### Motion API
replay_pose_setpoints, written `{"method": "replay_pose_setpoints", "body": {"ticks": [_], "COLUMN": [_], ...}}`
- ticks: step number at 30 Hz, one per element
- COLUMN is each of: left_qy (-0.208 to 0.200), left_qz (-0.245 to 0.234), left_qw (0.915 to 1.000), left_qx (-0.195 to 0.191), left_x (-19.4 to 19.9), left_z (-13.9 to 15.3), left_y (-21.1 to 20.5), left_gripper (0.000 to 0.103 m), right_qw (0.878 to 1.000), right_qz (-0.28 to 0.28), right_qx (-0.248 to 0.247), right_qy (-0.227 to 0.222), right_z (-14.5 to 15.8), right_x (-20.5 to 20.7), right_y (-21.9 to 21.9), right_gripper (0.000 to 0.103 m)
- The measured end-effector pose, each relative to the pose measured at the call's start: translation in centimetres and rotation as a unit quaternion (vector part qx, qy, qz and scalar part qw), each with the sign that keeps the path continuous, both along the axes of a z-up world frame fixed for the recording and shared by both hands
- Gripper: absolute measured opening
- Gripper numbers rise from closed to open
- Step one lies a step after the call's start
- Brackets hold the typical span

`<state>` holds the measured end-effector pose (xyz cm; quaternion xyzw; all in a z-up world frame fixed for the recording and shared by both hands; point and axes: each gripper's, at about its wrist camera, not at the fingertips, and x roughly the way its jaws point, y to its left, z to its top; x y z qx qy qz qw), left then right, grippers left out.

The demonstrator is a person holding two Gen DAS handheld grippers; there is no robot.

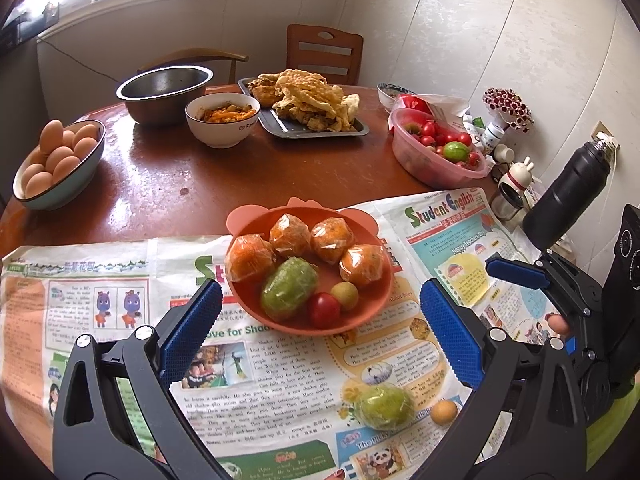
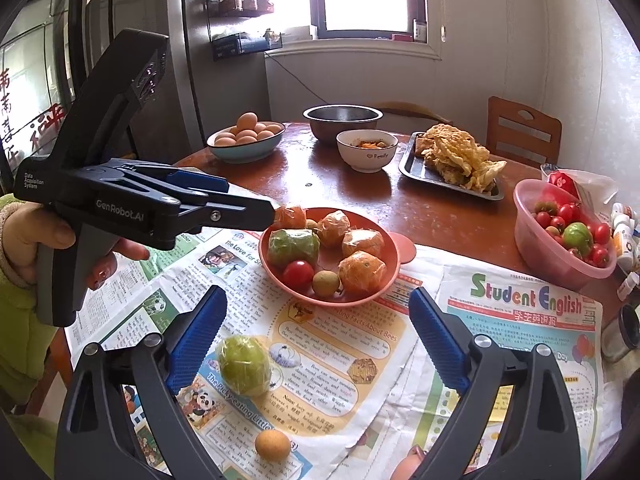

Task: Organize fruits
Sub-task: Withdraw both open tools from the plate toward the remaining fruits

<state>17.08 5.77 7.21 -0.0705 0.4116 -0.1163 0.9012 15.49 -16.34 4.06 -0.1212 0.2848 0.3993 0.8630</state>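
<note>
Both jaws stand wide and empty: the left gripper (image 1: 320,312) low in its frame, the right gripper (image 2: 318,320) likewise. Centre-frame, the orange plate (image 2: 384,236) holds wrapped oranges (image 2: 362,272), a green fruit (image 2: 294,246) and a tomato (image 2: 298,274). Another green fruit (image 2: 244,364) and a small brown fruit (image 2: 272,444) lie on the newspaper (image 2: 520,340), lower left of the right view.

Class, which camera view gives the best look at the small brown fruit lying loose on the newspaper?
The right wrist view: the small brown fruit lies whole and unobstructed, in front of the wrapped green fruit. In the left wrist view the same fruit shows smaller, close against the gripper's right arm.
</note>
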Motion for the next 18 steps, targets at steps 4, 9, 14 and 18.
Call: {"method": "replay_pose_setpoints", "body": {"ticks": [4,9,14,18], "left_qy": [0.0,0.0,0.0,-0.001], "left_qz": [-0.003,-0.006,-0.011,-0.013], "left_qw": [1.0,1.0,0.9999,0.9999], "left_qx": [0.0,0.001,0.003,0.004], "left_x": [-0.9,-1.8,-2.6,-3.1], "left_z": [-0.2,-0.4,-0.6,-0.7], "left_y": [-0.4,-0.9,-1.4,-1.8], "left_gripper": [0.093,0.093,0.093,0.093], "right_qw": [1.0,1.0,1.0,1.0], "right_qz": [-0.001,-0.003,-0.004,-0.005], "right_qx": [-0.004,-0.006,-0.009,-0.014], "right_qy": [-0.004,-0.005,-0.004,-0.005], "right_z": [-0.1,-0.3,-0.6,-0.8], "right_x": [-0.7,-1.3,-2.0,-2.4], "right_y": [-0.5,-1.1,-1.7,-2.0], "right_gripper": [0.094,0.095,0.095,0.095]}}
